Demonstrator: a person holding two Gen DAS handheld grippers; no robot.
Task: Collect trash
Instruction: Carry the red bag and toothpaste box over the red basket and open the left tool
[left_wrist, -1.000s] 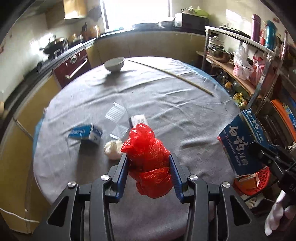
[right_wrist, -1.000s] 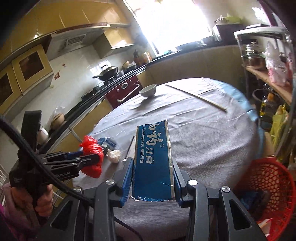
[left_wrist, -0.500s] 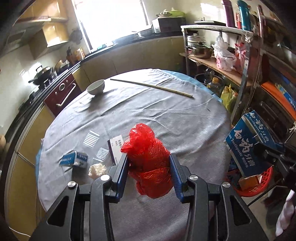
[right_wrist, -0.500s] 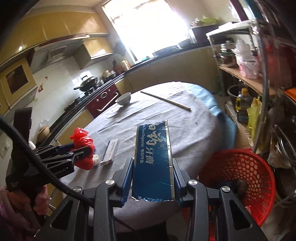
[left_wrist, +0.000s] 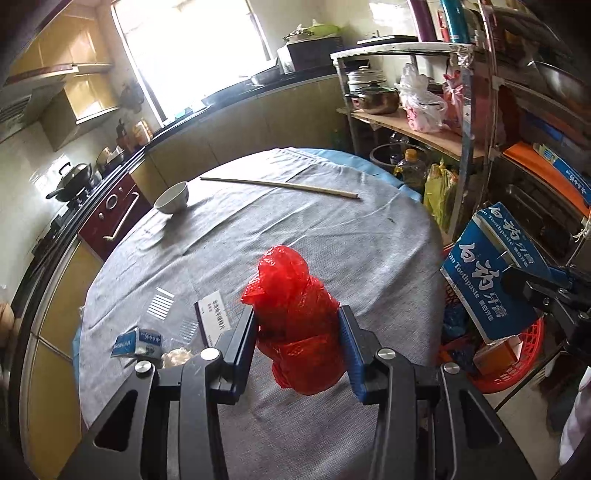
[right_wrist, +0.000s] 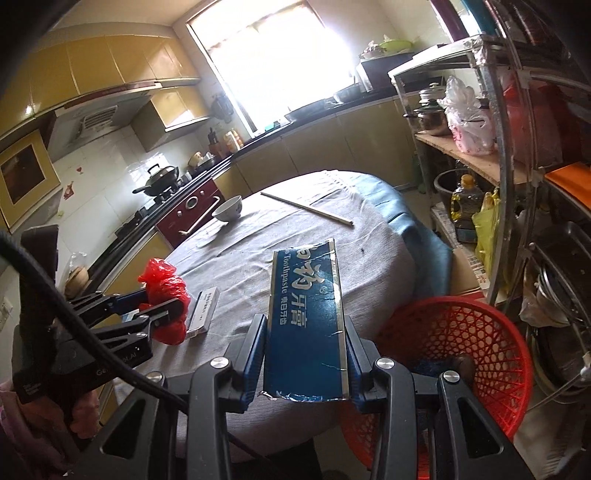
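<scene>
Trash held above the table and the basket.
Crumpled red plastic bag (left_wrist: 295, 317) over the tabletop's near edge; blue toothpaste box (right_wrist: 306, 321) beside the red basket (right_wrist: 476, 354).

My left gripper (left_wrist: 297, 332) clamps a crumpled red plastic bag (left_wrist: 295, 317) above the grey tablecloth (left_wrist: 332, 236); at right, my right gripper (left_wrist: 524, 280) holds a blue toothpaste box (left_wrist: 487, 269) over the red basket (left_wrist: 517, 369).

Red crinkled plastic bag (left_wrist: 299, 317) between blue pads (left_wrist: 242, 341). Blue toothpaste box (right_wrist: 306, 321), white lettering, silver edges. Red lattice basket (right_wrist: 461, 354) right of it. Grey tablecloth (left_wrist: 295, 229), white bowl (left_wrist: 173, 197) ahead.
</scene>
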